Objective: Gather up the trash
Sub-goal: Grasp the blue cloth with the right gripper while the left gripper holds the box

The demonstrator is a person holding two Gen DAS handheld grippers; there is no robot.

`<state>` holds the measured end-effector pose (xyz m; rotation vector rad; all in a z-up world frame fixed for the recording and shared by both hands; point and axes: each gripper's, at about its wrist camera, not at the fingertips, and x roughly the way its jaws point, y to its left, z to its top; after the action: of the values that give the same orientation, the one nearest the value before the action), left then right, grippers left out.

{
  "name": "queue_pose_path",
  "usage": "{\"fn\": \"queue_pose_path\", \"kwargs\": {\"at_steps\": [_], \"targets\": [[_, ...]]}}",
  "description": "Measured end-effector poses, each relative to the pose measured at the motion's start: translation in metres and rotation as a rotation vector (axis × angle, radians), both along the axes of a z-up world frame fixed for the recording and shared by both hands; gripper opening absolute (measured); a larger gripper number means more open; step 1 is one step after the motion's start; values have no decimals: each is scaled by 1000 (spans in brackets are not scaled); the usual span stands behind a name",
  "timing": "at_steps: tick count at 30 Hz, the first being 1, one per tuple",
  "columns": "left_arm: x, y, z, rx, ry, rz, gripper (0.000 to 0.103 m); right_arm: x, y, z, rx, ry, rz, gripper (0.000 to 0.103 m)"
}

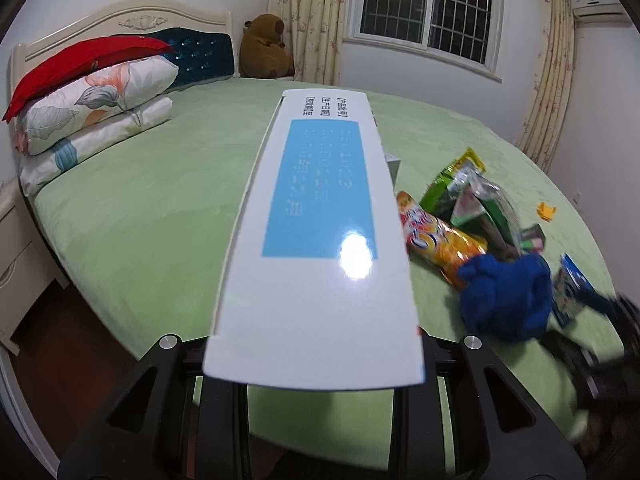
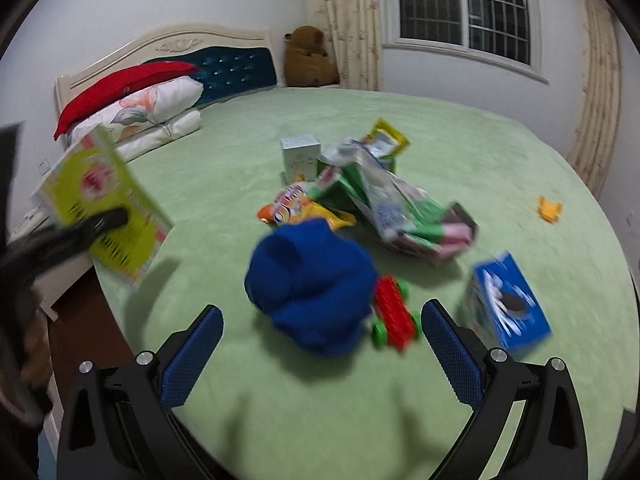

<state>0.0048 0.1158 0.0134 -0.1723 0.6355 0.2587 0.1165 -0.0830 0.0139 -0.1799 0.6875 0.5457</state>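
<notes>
Box: a flat carton (image 1: 316, 236), white with a blue panel on the side seen from the left wrist, yellow-green print on the side seen from the right wrist (image 2: 106, 204). It is lifted over the near left edge of the bed (image 1: 132, 208).
Left tongs: the left gripper (image 1: 312, 364) is pinching the box by its near end, the long body jutting out ahead.
Handling: judged light, stiff and hollow; the glossy faces look slippery, and held by one end it may sag or swing. A firmer hold would be nearer the middle, across the thin sides.
Right tongs: the right gripper (image 2: 322, 344) is spread wide with nothing between the pads, above the bed in front of the pile.
Pile: an orange bag (image 2: 304, 210), green wrappers (image 2: 384, 200), a small pale box (image 2: 301, 156) and a blue box (image 2: 506, 306), close together mid-bed. Wrappers look thin and crinkly, best pinched at an edge.
Not trash, likely: a blue cloth (image 2: 312, 284) touching a red toy (image 2: 394, 310); a yellow scrap (image 2: 550, 208) well apart to the right.
Bin: none in view.
Beyond: pillows (image 1: 96, 100) at the headboard, a teddy bear (image 1: 266, 46) in the corner.
</notes>
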Motion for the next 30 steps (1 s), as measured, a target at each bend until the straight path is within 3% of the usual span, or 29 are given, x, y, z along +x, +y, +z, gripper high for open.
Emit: {"fn": "queue_pose_path", "kwargs": {"at_steps": [6, 9, 12, 16, 23, 30], "targets": [[-26, -8, -4, 36, -20, -38, 28, 36, 38, -14, -143, -6, 20, 98], [-32, -13, -7, 43, -25, -57, 28, 45, 48, -23, -183, 36, 55, 88], [-35, -14, -8, 36, -31, -78, 28, 49, 54, -33, -156, 127, 94, 65], [-32, -12, -12, 0, -22, -102, 28, 41, 59, -35, -160, 124, 100, 56], [-31, -17, -16, -34, -3, -144, 28, 5, 26, 10, 12, 70, 92, 54], [-36, -38, -13, -32, 4, -203, 28, -55, -16, 38, 75, 22, 70, 56]]}}
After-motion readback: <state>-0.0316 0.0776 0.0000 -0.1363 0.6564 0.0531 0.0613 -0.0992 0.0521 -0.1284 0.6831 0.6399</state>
